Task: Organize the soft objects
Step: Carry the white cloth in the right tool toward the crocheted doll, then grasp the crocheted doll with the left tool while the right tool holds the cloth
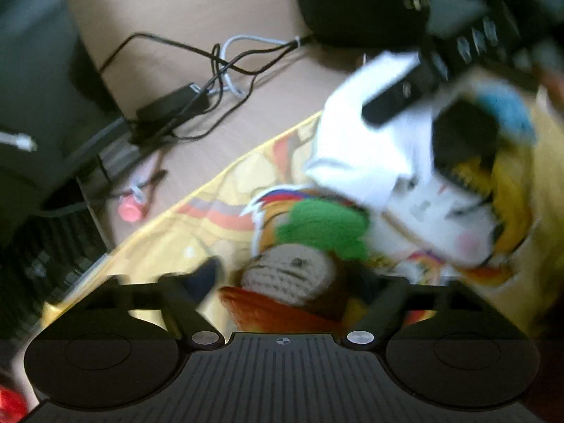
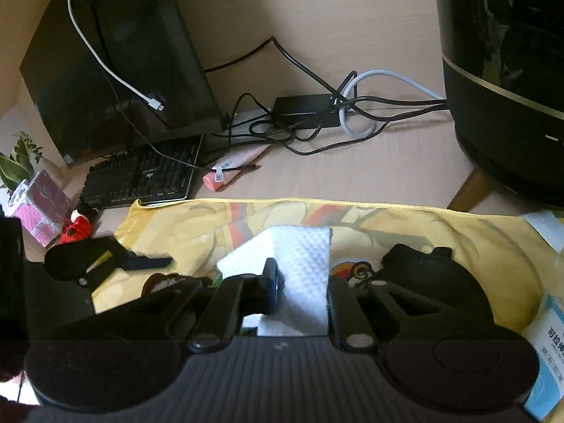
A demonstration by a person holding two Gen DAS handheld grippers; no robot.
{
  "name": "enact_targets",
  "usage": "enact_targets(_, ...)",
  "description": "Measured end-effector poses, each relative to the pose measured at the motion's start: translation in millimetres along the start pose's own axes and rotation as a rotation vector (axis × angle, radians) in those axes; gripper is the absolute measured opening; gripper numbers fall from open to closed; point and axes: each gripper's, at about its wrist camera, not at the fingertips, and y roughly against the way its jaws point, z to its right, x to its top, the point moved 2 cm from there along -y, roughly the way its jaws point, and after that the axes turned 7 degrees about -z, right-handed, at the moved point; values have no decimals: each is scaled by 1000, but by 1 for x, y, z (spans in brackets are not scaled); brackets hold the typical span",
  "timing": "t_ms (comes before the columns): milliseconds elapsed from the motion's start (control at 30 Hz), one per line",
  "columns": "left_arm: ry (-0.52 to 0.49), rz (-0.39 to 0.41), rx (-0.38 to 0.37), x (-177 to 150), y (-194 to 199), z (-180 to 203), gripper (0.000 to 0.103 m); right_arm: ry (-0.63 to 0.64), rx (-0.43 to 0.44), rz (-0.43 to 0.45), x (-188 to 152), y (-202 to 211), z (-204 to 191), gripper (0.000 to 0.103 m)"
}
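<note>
**Right gripper on white cloth; left gripper spread over crochet toys**

Right gripper [image 2: 301, 290]: 2 fingers pressed against a folded white cloth [image 2: 299, 257] with a waffle texture, 1 finger on each side, so it is clamped on the cloth. The cloth sits over the yellow printed cloth [image 2: 405, 225] that covers the near part of the desk [image 2: 352, 172].

Left gripper [image 1: 292, 292]: fingers spread wide, nothing between them touching either pad. Directly ahead of it on the yellow printed cloth lies a beige crochet toy [image 1: 290, 276], with a green crochet piece [image 1: 324, 224] touching it on the far side. An orange soft piece [image 1: 268, 308] lies just under the beige toy, at the near edge of view. This view is motion-blurred; the white cloth [image 1: 356, 141] appears in it toward the right, held by the right gripper [image 1: 416, 105], with a blue soft object [image 1: 507, 109] beside it. Identity of the blue object: cannot tell.

Far side of the desk: a black power adapter [image 2: 305, 111] in a tangle of black and grey cables [image 2: 356, 120]. Left side: a black keyboard [image 2: 141, 178] in front of a dark monitor [image 2: 120, 56], a pink tube [image 2: 232, 171] just beside the keyboard. Far right corner: a large black round appliance [image 2: 504, 81]. Left edge: a pink box [image 2: 40, 208] and a small red and black figure [image 2: 77, 227].
</note>
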Motion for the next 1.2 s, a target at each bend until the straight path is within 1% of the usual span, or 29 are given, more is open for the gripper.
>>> enact_targets(67, 88, 33, -46, 2, 5, -4, 77, 6, -4, 9, 1, 3, -1, 11)
enact_targets(133, 220, 37, -103, 3, 4, -12, 75, 10, -7, 18, 3, 6, -1, 11)
enact_targets(167, 315, 32, -146, 4, 2, -17, 75, 11, -7, 22, 5, 7, -1, 11)
enact_targets(267, 717, 18, -316, -6, -4, -45, 72, 7, -2, 34, 7, 12, -2, 11)
enact_targets(300, 823, 29, -350, -11, -5, -53, 62, 2, 16, 34, 7, 13, -2, 11)
enact_targets(333, 896, 37, -358, -16, -6, -59, 61, -2, 41, 30, 7, 14, -4, 11)
enact_targets(367, 942, 38, -337, -21, -5, -64, 61, -4, 69, 19, 7, 14, -6, 11)
enact_targets(467, 992, 12, -260, -31, -6, -76, 65, 19, 140, -56, 1, 4, -17, 11)
enact_targets(533, 1016, 0, -221, -37, -5, -82, 71, 50, 175, -130, -5, -9, -26, 11)
enact_targets(567, 1017, 0, -203, -37, -3, -85, 72, 67, 172, -157, -8, -15, -30, 11)
enact_targets(600, 999, 8, -192, -36, 1, -86, 76, 85, 153, -173, -11, -20, -33, 11)
enact_targets(633, 955, 27, -187, -32, 6, -85, 82, 96, 123, -177, -12, -23, -33, 12)
enact_targets(667, 870, 56, -181, -25, 14, -78, 85, 99, 84, -172, -12, -25, -31, 13)
enact_targets(700, 767, 87, -172, -18, 22, -67, 91, 94, 42, -169, -12, -28, -27, 13)
enact_targets(733, 650, 114, -161, -10, 31, -53, 94, 81, 4, -167, -11, -30, -21, 13)
enact_targets(800, 399, 144, -132, 5, 42, -17, 94, 62, -45, -162, -8, -32, -9, 13)
enact_targets(900, 75, 123, -110, 13, 39, 38, 94, 36, -103, -154, -7, -34, 6, 13)
enact_targets(967, -74, 82, -100, 11, 29, 67, 94, 21, -128, -142, -7, -31, 15, 13)
enact_targets(1000, -122, 58, -92, 9, 22, 77, 91, 12, -131, -134, -7, -29, 18, 13)
enact_targets(1033, -145, 47, -82, 7, 17, 82, 87, 3, -132, -126, -7, -26, 21, 13)
enact_targets(1067, -157, 44, -71, 6, 14, 85, 87, -6, -132, -115, -7, -22, 23, 13)
enact_targets(1100, -162, 42, -62, 6, 11, 86, 82, -11, -132, -102, -7, -19, 24, 13)
enact_targets(1167, -146, 43, -28, 5, 7, 79, 69, -21, -129, -78, -7, -12, 27, 13)
enact_targets(1200, -110, 37, -23, 6, 3, 71, 64, -23, -128, -68, -7, -8, 27, 13)
